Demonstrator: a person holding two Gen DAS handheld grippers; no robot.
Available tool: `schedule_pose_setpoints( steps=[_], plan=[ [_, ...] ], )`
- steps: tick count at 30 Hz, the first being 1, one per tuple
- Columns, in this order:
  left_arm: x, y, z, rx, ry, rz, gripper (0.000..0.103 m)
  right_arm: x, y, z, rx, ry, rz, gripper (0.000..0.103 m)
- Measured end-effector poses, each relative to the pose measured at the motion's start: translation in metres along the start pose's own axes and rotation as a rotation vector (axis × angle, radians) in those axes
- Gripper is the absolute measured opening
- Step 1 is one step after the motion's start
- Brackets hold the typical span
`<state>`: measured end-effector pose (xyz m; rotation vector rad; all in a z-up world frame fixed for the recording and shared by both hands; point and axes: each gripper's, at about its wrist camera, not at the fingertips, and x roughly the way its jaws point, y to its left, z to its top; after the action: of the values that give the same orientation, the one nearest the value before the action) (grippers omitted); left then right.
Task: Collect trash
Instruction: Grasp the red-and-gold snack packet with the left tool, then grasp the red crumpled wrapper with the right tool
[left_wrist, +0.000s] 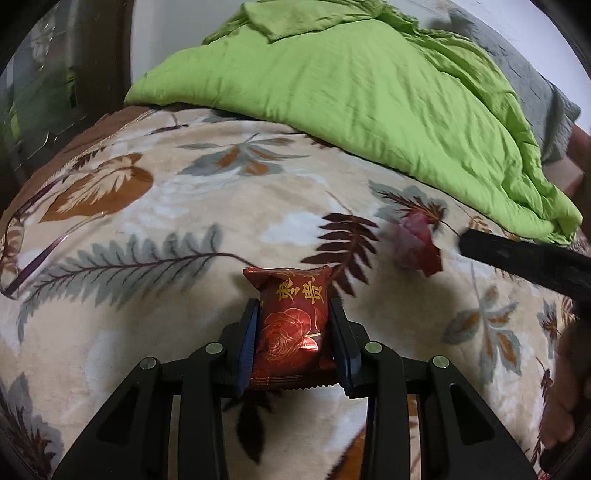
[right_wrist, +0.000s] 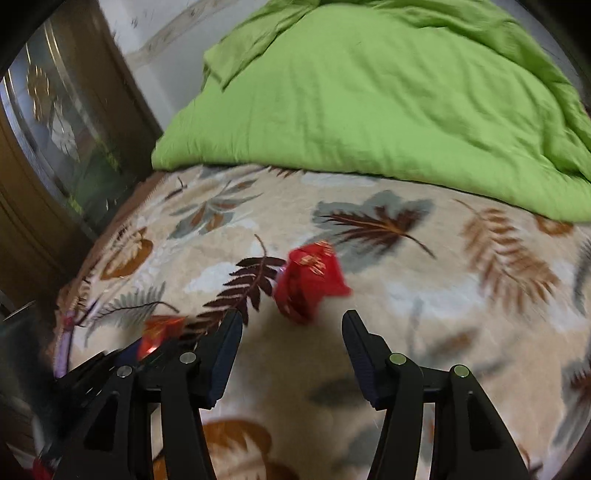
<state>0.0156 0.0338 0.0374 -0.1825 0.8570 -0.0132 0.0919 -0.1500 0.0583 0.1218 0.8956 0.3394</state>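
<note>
- My left claw (left_wrist: 291, 317) was pinching a dark red snack packet (left_wrist: 291, 325) between its two blue pads, one pad pressed against each long side.
- The packet stood upright in the grip, its crimped top edge and gold characters facing the left camera, its lower edge down between the black finger arms.
- The packet was held above a cream blanket (left_wrist: 184, 206) printed with brown and grey leaves.
- A second piece of trash, a crumpled red wrapper (left_wrist: 417, 247), lay on the blanket ahead and to the right of the held packet, well apart from it.
- My right claw (right_wrist: 291, 332) was spread wide with nothing between its fingers.
- In the right view, the crumpled red wrapper (right_wrist: 308, 282) lay just beyond the fingertips, roughly centred on the gap and not touching either finger.
- In the left view, the dark body of the right claw (left_wrist: 517, 258) reached in from the right edge, near the wrapper.
- A rumpled green quilt (right_wrist: 369, 96) lay across the far part of the blanket (right_wrist: 424, 314).
- A brown wooden cabinet (right_wrist: 70, 155) with a glass panel stood at the left.
- Both views were blurred.
</note>
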Motion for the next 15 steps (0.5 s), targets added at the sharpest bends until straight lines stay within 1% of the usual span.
schedule_pose_setpoints(
  steps=[3, 4, 5, 6, 7, 8, 11, 13, 15],
  plan=[
    [0.006, 0.006, 0.0, -0.018, 0.006, -0.001, 0.035, 0.032, 0.003, 0.008, -0.004, 0.044, -0.018, 0.06],
    [0.007, 0.007, 0.0, -0.024, 0.006, -0.004, 0.035, 0.038, 0.004, 0.009, -0.004, 0.047, -0.023, 0.057],
    [0.007, 0.008, 0.0, -0.025, 0.007, -0.008, 0.035, 0.046, 0.003, 0.009, -0.008, 0.059, -0.031, 0.047],
    [0.008, 0.008, 0.0, -0.025, 0.009, -0.013, 0.035, 0.053, 0.003, 0.009, -0.01, 0.081, -0.04, 0.04],
    [0.008, 0.009, -0.001, -0.026, 0.009, -0.018, 0.035, 0.057, 0.002, 0.008, -0.002, 0.088, -0.039, 0.036],
    [0.008, 0.009, -0.001, -0.027, 0.008, -0.022, 0.035, 0.056, 0.001, 0.007, 0.006, 0.076, -0.032, 0.032],
    [0.005, 0.007, -0.001, -0.023, 0.009, -0.034, 0.035, 0.045, -0.002, -0.001, 0.01, 0.05, -0.05, 0.026],
    [0.001, 0.004, -0.001, -0.014, 0.005, -0.043, 0.035, 0.029, -0.002, -0.009, 0.023, 0.028, -0.033, 0.025],
    [-0.006, -0.001, -0.002, 0.006, 0.001, -0.055, 0.035, 0.007, -0.001, -0.02, 0.022, -0.002, -0.036, 0.025]
  ],
)
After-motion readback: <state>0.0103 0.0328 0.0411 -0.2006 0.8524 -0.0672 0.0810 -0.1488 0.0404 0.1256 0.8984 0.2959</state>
